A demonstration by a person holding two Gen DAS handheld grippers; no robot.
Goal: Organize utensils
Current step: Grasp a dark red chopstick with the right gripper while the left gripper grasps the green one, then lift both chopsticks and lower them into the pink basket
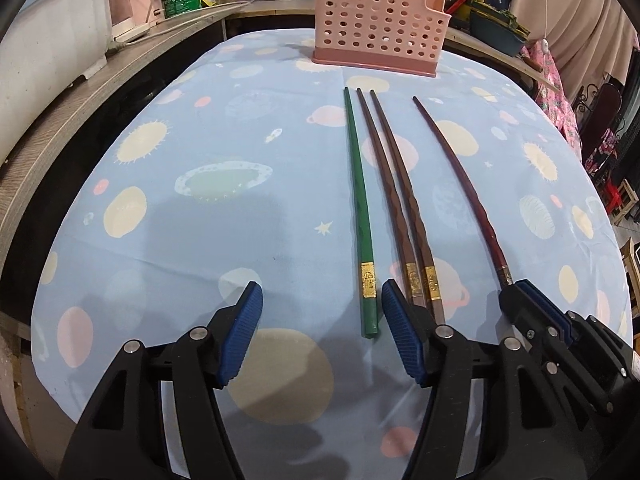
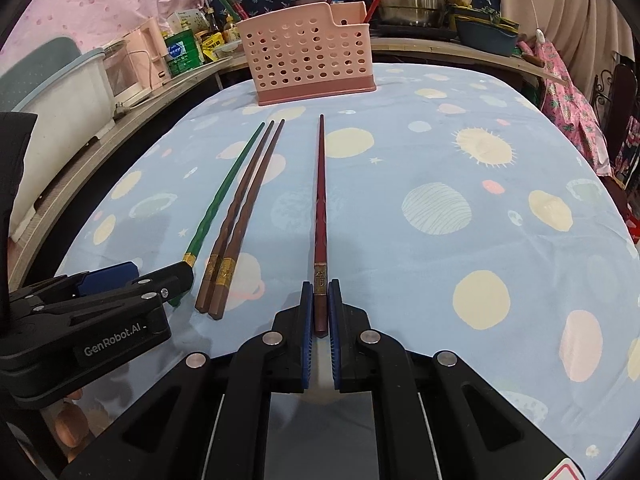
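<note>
Chopsticks lie in a row on the surface [image 1: 168, 248], which is covered by a blue cloth printed with planets, their thin tips aimed at the pink perforated holder [image 1: 380, 20] standing at the far edge. Farthest left in the left wrist view is the green chopstick [image 1: 359, 200], flat on the cloth, its thick end lying between the blue pads of the left gripper [image 1: 322, 334]. That gripper's fingers [image 1: 240, 336] stand spread apart and press on nothing. Just beside the green one lie the two brown chopsticks [image 1: 394, 200], touching each other along their length. Farthest right, set apart from the others, is the dark red chopstick [image 2: 320, 200]; the right gripper [image 2: 320, 308] has its fingers [image 2: 306, 320] closed on the thick end.
</note>
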